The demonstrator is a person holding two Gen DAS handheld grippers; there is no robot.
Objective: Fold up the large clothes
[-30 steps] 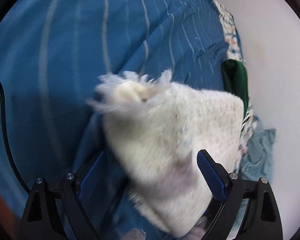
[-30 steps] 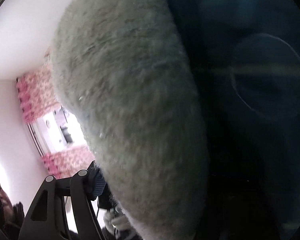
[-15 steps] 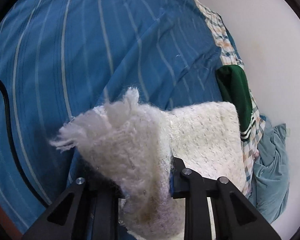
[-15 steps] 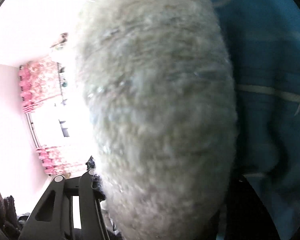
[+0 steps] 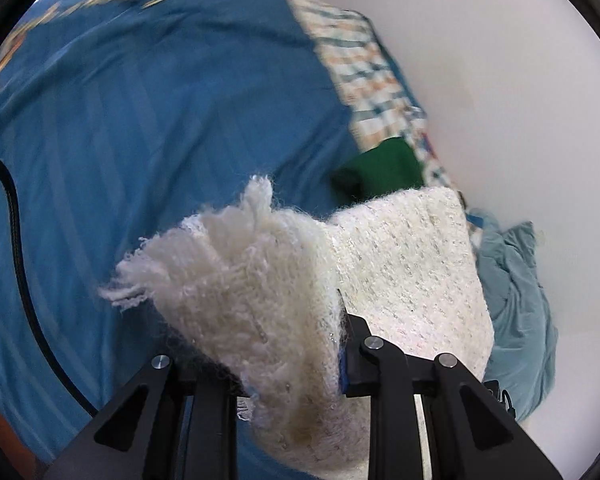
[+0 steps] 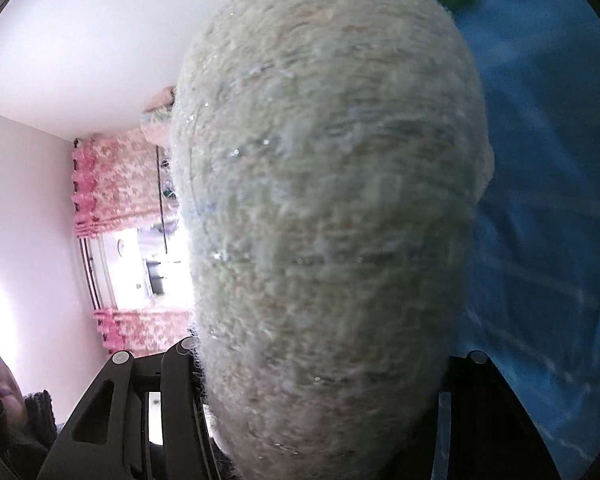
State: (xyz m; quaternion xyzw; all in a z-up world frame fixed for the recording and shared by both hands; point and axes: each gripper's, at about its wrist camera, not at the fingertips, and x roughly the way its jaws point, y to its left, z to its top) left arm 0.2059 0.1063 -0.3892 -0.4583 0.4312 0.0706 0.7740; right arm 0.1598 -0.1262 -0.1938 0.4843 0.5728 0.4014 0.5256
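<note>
We saw the left hand-held gripper clamped on a fold of the white fuzzy knit garment; a frayed, fluffy bunch of the knit stood up between the two black fingers. The rest of the garment spread away to the right and far side, lying flat over other cloth.

Under and behind it lay a blue striped sheet, filling the left and far part of the view. Yellow markings ran along its far edge; they were too blurred for us to read as writing. A checked cloth ran along the sheet's right edge. A dark green garment sat just beyond the knit's far edge, touching it. A pale blue-grey garment lay crumpled at the right, beside the knit. A black cable curved across the sheet at the left. A plain white wall stood at the far right.

In the right wrist view, the knit hung close over the lens and hid the right hand-held gripper; only its black frame showed at either side, so we could not tell how its jaws stood. Pink floral curtains framed a bright window at the left. The blue sheet showed at the right. We found no readable labels.
</note>
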